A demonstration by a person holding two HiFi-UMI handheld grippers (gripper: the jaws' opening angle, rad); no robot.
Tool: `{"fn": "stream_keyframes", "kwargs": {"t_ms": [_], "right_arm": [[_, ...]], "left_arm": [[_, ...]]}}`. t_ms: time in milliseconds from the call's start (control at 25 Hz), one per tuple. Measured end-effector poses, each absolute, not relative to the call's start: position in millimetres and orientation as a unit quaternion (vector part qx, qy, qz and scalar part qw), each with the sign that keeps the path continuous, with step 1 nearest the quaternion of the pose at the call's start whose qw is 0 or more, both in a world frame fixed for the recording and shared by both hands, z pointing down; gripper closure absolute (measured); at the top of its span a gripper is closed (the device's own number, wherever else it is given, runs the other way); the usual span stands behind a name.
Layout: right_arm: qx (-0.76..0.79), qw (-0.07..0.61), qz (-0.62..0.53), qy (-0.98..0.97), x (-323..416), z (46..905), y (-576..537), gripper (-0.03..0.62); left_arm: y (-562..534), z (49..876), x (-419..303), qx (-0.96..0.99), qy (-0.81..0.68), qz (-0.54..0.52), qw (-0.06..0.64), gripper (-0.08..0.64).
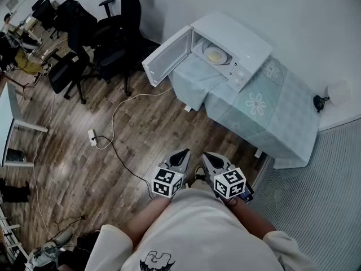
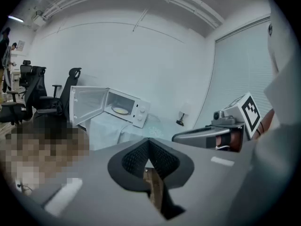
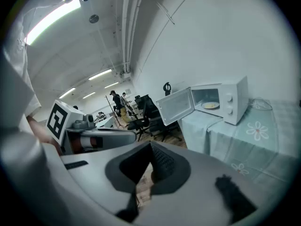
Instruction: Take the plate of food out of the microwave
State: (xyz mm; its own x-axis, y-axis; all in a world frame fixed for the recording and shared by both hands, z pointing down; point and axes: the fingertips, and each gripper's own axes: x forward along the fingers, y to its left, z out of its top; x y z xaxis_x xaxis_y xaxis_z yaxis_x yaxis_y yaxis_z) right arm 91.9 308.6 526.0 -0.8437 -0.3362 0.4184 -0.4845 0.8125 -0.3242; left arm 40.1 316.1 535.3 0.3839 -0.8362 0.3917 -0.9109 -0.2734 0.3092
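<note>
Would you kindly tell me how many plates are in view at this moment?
1. The plate sits inside the open microwave on the cloth-covered table. No other shows, though one could be hidden among the cluttered far desks.

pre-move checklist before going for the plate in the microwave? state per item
1. Microwave door open: ok.
2. Plate of food in view inside the cavity: ok.
3. Left gripper free: ok, jaws together on nothing.
4. Right gripper free: ok, jaws together on nothing.
5. Jaws open for a grasp: not ok, both are shut.
6. Microwave within reach: not ok, both grippers sit close to the body, with bare floor between them and the table.
</note>
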Motion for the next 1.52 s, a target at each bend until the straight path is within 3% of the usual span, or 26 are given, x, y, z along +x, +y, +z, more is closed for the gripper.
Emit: {"fn": "stream_keyframes", "kwargs": {"t_ms": [720,1200,1520], "right_arm": [[0.212,0.16,0.264,-0.927,108.4,536.4,283.2,0.578],[0.25,0.162,0.28,-0.912,155.7,554.6,211.8,0.578],[0.252,0.161,0.294,-0.908,142.2,570.2,164.5,0.578]], "left_arm": [[283.1,542.1,67.2,0.803,-0.529,0.104,0.256,0.555],[226.4,549.8,97.0,0.79,-0.54,0.11,0.268,0.555],[175.9,555.1,83.6,0.786,-0.546,0.107,0.27,0.555]]}}
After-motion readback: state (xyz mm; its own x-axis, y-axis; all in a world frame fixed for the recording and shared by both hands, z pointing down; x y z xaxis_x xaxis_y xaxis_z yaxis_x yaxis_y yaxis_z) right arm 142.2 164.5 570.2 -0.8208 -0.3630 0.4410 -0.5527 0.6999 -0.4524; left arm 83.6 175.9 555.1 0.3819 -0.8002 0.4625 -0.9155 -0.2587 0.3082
